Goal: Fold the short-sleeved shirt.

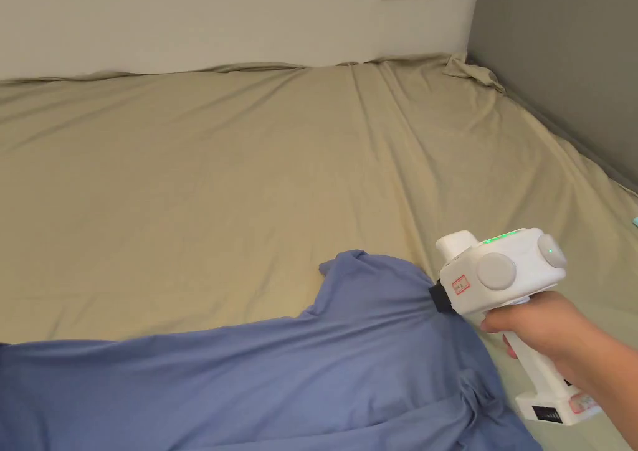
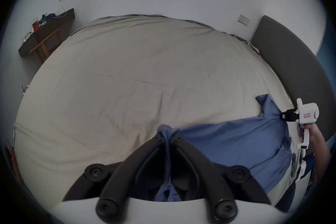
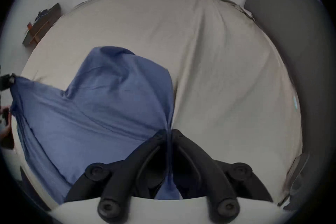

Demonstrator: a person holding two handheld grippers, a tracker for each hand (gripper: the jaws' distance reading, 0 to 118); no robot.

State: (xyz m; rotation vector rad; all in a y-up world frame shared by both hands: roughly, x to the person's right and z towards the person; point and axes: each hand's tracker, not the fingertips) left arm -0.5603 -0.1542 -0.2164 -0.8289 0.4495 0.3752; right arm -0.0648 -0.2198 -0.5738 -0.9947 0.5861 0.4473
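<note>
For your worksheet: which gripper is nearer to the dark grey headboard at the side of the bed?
Right. The right gripper, shut on the blue shirt, is close beside the headboard. The left gripper pinches the shirt's other end, farther along the bed.

The bed (image 1: 249,159) is covered by a beige sheet (image 1: 187,178) that runs back to the white wall and is wrinkled and bunched at the far right corner, next to a dark grey headboard (image 1: 561,53). A blue short-sleeved shirt (image 1: 280,371) lies spread across the near edge of the sheet, one sleeve pointing toward the middle of the bed.
</note>
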